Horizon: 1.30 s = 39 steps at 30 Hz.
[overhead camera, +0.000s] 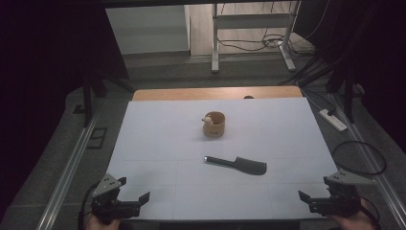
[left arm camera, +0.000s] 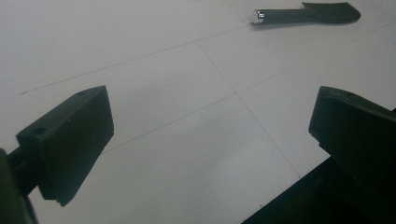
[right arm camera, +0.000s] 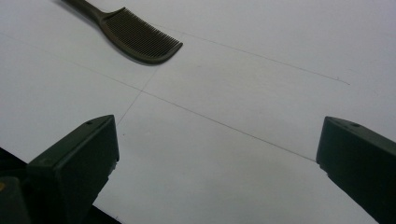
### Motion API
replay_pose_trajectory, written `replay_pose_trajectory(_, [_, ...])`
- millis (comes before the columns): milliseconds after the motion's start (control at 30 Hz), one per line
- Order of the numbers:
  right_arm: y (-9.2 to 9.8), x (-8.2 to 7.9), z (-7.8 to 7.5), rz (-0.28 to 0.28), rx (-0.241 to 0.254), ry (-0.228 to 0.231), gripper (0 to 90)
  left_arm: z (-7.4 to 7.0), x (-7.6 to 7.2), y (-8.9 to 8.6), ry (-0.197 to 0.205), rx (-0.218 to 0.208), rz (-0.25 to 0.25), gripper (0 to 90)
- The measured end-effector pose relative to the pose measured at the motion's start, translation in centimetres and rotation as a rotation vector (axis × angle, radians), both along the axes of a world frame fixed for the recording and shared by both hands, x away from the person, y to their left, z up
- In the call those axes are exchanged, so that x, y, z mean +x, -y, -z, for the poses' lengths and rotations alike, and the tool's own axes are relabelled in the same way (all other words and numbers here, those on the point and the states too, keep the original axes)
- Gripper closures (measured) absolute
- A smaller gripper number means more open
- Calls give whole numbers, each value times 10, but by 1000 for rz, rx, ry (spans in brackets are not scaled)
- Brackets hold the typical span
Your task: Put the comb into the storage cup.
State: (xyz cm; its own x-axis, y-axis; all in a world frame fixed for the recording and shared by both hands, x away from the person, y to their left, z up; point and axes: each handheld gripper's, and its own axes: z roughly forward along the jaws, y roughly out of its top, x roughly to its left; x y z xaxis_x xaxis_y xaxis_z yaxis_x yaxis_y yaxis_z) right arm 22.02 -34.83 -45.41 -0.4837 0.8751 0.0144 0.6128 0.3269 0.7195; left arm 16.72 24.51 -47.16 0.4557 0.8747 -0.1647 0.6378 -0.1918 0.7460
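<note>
From the high view, a white board (overhead camera: 158, 143) covers most of a wooden table (overhead camera: 191, 93). Near the middle of the board stands a small tan cup (overhead camera: 215, 124), upright, with a small pale, rounded thing (overhead camera: 208, 120) sitting at its left rim; what that thing is cannot be told. Nearer the person and slightly to the right lies a dark comb (overhead camera: 237, 165), flat on the board, its handle toward the left with a shiny tip and its toothed part toward the right. Cup and comb lie apart. The left gripper (overhead camera: 135, 189) sits at the board's near left corner and the right gripper (overhead camera: 313, 188) at the near right corner, each held by a hand at the bottom edge, both well apart from the comb and the cup.

In the left gripper view, the two black jaws stand wide apart with nothing between them, over the bare board. The comb (left arm camera: 308, 14) lies far off at the top right, shiny handle tip toward the left.

In the right gripper view, the jaws are likewise spread wide and empty above the board. The comb (right arm camera: 135, 35) lies at the top left, its fine teeth plainly visible, handle running off the top edge.
</note>
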Motion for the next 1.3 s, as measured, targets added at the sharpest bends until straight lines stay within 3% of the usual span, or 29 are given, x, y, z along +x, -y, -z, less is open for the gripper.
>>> replay_pose_trajectory(1000, [-1, 4, 1, -28, -6, -45, 0, 1, 2, -2, -9, -20, 5, 6])
replay_pose_trajectory(1300, [-7, 7, -3, -55, -3, -26, 0, 1, 2, -1, -8, -18, 5, 6])
